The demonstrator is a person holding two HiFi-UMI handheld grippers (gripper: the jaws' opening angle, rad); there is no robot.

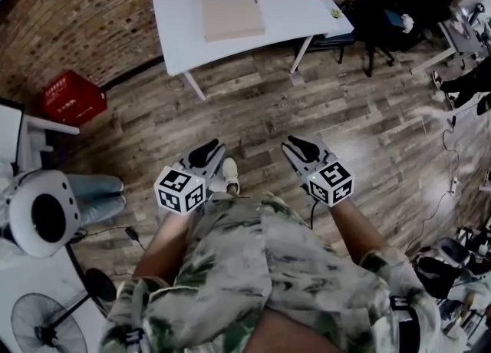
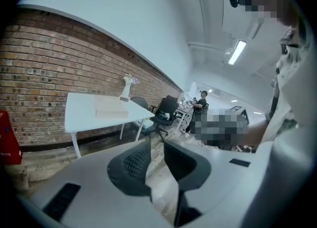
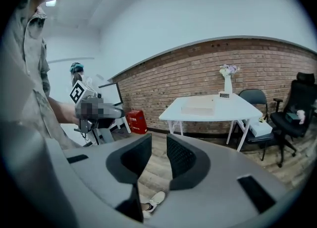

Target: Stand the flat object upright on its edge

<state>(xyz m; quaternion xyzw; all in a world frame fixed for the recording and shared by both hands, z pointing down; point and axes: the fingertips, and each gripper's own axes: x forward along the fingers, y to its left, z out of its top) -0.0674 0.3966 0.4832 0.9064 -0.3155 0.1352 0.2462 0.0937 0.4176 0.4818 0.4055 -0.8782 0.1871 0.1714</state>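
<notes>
Two tools are held low in front of the person, well apart from the work. The left tool (image 1: 209, 152) and the right tool (image 1: 301, 148) are both pointed across the wooden floor (image 1: 253, 106) toward the white counter (image 1: 291, 6). In the left gripper view the left tool's jaws are seen slightly parted, with only floor showing between them. In the right gripper view the right tool's jaws are parted rather wider, and again nothing is held.

The flat object (image 1: 232, 9), a tan slab, is lying flat near the middle of the counter, untouched. A small vase (image 3: 227, 81) is stood beyond it on the same counter.

The task is judged not yet begun; the approach is the step in hand. For the next move the counter must first be reached. One tool would then be brought to an edge of the slab so that the edge can be lifted and the slab tipped up. Steadying by the second tool is likely to be needed, lest the slab slide or topple.
</notes>
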